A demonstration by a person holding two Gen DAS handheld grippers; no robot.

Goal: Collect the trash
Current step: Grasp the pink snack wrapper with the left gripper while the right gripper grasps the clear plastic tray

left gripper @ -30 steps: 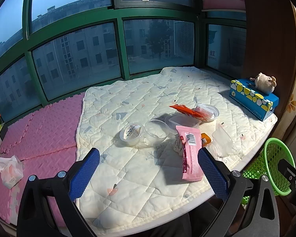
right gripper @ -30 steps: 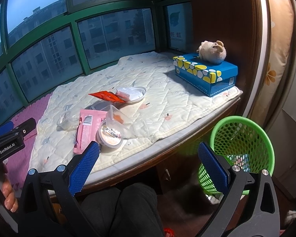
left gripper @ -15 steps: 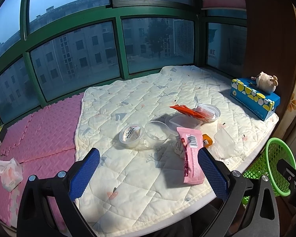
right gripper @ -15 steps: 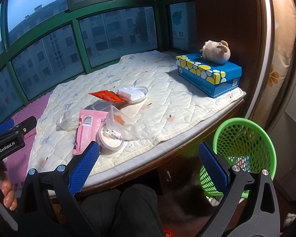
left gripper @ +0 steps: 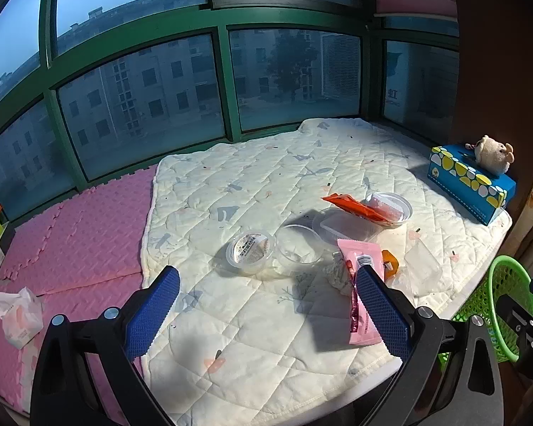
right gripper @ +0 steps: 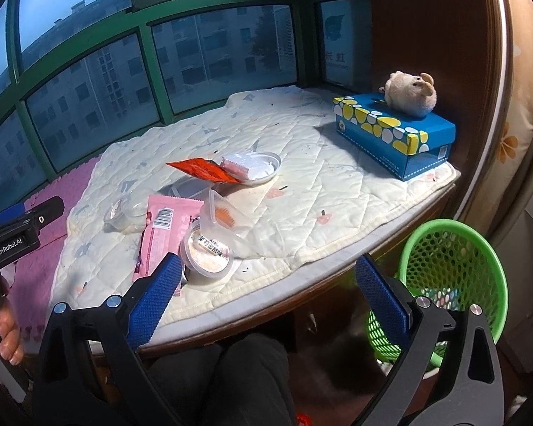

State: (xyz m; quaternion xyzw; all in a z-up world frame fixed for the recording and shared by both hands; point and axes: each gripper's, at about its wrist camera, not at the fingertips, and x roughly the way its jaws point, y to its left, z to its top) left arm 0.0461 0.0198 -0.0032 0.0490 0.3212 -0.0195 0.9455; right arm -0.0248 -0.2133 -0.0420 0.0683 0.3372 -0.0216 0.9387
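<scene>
Trash lies clustered on the cream quilt (left gripper: pixel 259 191): a pink wrapper (left gripper: pixel 359 301) (right gripper: pixel 160 234), an orange wrapper (left gripper: pixel 351 206) (right gripper: pixel 202 170), a lidded clear cup (left gripper: pixel 250 250), an empty clear cup (left gripper: pixel 298 248), a white dish (right gripper: pixel 256 167) and a round tub with a label (right gripper: pixel 208 252). A green mesh basket (right gripper: pixel 451 277) (left gripper: pixel 508 305) stands on the floor at the right. My left gripper (left gripper: pixel 266 305) hovers open over the quilt's near edge, its right finger covering part of the pink wrapper. My right gripper (right gripper: pixel 266 294) is open above the bed edge, holding nothing.
A blue spotted tissue box (right gripper: pixel 394 135) with a plush toy (right gripper: pixel 408 94) sits at the right end. Pink foam mats (left gripper: pixel 71 234) with a crumpled white bag (left gripper: pixel 17 316) lie left. Green-framed windows (left gripper: pixel 227 81) close the back. A person's knees (right gripper: pixel 224 376) are below the bed edge.
Both grippers have drifted slightly; the trash sits a little nearer and more central in each view. Nothing was picked up or let go.
</scene>
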